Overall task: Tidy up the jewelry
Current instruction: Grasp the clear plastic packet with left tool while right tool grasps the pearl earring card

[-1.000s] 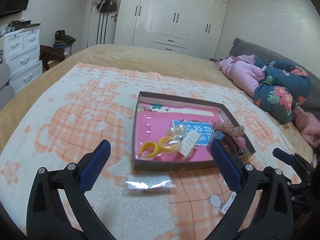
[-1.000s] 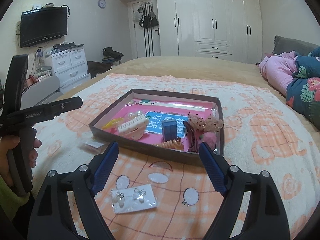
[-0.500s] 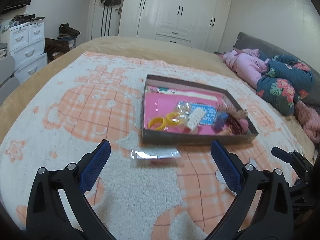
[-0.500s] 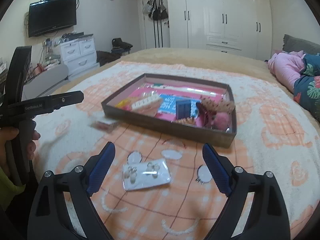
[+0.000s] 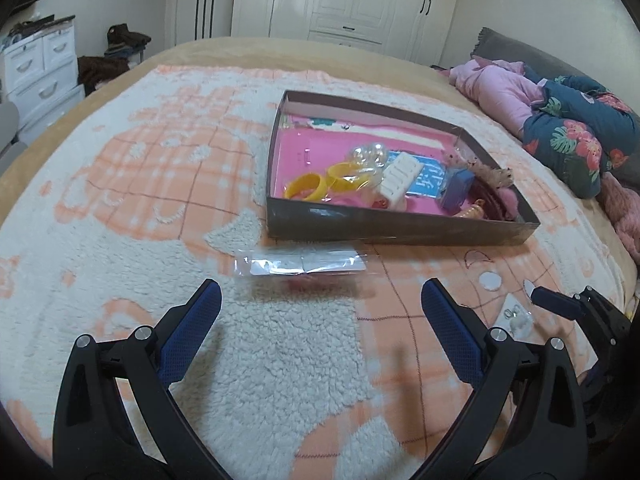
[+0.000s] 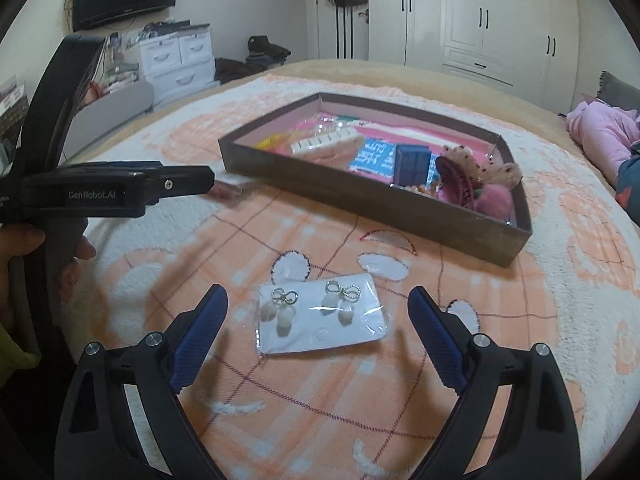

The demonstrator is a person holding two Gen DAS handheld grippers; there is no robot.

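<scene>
1. While both grippers hang over the blanket (image 5: 120, 184), neither holds anything: the left gripper (image 5: 320, 320) stands wide apart and empty, and the right gripper (image 6: 318, 320) is spread wide with only bare blanket between its pads.
2. Right target: the earring card (image 6: 322, 318), a clear-sleeved white card lying flat on the blanket, just ahead of the right fingertips and near the box (image 6: 372, 204), which sits toward 1 o'clock of it in the right wrist view.
3. Card axis: long side runs roughly 9 to 3 o'clock, tipped a little up at the 3 o'clock end. Two bow-shaped earrings (image 6: 340, 300) sit side by side, drops hanging toward 6 o'clock.
4. Left target: the clear packet (image 5: 302, 264), flat, just short of the box's near wall, at 12 o'clock from the left fingertips. Long axis 9 to 3 o'clock, parallel to that wall.
5. Judgement on the grasp: a flat card on deep pile likely needs one pad slid under an edge. Come in low from 6 o'clock and pinch across the short side, clear of the earrings.
6. Risk: pads may snag the pile or crush the drops.
7. Box already holds yellow rings (image 5: 320, 184), a white clip (image 5: 400, 178) and other pieces; free floor shows at its 10 o'clock corner in the left wrist view.
</scene>
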